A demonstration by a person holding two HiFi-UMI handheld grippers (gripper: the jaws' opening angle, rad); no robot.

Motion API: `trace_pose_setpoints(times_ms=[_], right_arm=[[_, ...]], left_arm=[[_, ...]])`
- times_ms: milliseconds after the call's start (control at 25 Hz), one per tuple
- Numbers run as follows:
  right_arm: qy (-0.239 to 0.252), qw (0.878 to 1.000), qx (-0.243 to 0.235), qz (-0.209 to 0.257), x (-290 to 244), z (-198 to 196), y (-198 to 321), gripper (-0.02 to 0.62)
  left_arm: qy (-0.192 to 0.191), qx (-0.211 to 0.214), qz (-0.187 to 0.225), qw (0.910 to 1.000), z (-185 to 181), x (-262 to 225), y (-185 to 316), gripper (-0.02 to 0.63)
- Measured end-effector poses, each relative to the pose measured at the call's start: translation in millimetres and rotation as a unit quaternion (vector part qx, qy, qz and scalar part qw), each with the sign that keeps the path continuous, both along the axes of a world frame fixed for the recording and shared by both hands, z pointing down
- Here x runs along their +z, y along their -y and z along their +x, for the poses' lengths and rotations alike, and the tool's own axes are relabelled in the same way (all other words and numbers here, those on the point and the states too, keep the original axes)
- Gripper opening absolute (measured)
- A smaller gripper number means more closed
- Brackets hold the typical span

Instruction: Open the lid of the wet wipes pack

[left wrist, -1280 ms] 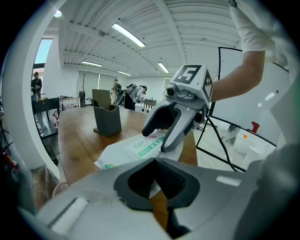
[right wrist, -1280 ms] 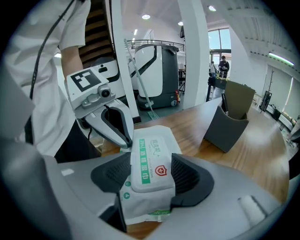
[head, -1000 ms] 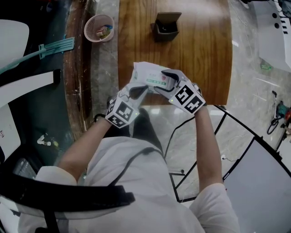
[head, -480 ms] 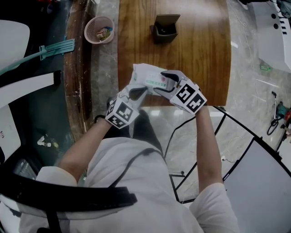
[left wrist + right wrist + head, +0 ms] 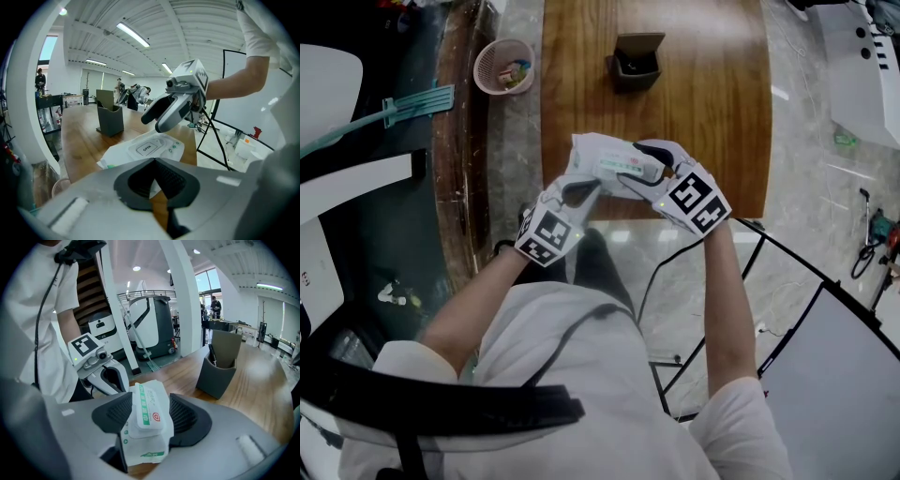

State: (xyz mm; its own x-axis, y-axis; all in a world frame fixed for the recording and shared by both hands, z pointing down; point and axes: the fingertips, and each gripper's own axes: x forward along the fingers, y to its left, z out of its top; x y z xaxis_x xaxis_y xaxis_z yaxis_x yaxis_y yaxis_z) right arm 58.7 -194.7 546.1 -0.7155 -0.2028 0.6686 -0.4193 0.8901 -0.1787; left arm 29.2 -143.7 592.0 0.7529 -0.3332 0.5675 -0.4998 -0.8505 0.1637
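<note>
The white wet wipes pack (image 5: 602, 155) is held up over the near edge of the wooden table (image 5: 712, 112). In the right gripper view its lid (image 5: 146, 414) with a green stripe lies flat between the two pads, and my right gripper (image 5: 149, 416) is shut on the pack across its width. My left gripper (image 5: 579, 194) sits at the pack's near left corner, its tips closed on the thin edge of the pack (image 5: 147, 149). The lid with its "OPEN" label is down. From the left gripper view, my right gripper (image 5: 161, 117) hangs over the pack's far end.
A dark grey holder box (image 5: 633, 58) stands at the far middle of the table. A pink basket (image 5: 504, 64) and a teal broom (image 5: 398, 105) are on the floor at left. A black metal frame (image 5: 787, 272) stands at right.
Both grippers and the pack have shifted very slightly away and to the right. The grips and the lid look unchanged.
</note>
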Motion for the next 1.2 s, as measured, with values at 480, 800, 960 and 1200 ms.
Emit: trace_pose_setpoints(times_ms=[480, 800, 960, 1200], right_arm=[[0.003, 0.996, 0.076, 0.054, -1.9, 16.7, 30.3, 0.193], [0.015, 0.987, 0.148, 0.056, 13.7, 34.1, 44.3, 0.189], [0.017, 0.984, 0.17, 0.056, 19.3, 39.2, 49.3, 0.187], [0.02, 0.98, 0.189, 0.052, 26.3, 42.0, 53.4, 0.187]], left_arm=[[-0.018, -0.027, 0.031, 0.999, -5.2, -34.1, 22.6, 0.005], [-0.02, -0.029, 0.047, 0.9983, -5.4, -43.6, 27.7, 0.005], [-0.015, -0.028, 0.052, 0.9981, -6.6, -44.5, 26.6, 0.005], [-0.011, -0.033, 0.055, 0.9978, -12.5, -46.3, 23.6, 0.005]])
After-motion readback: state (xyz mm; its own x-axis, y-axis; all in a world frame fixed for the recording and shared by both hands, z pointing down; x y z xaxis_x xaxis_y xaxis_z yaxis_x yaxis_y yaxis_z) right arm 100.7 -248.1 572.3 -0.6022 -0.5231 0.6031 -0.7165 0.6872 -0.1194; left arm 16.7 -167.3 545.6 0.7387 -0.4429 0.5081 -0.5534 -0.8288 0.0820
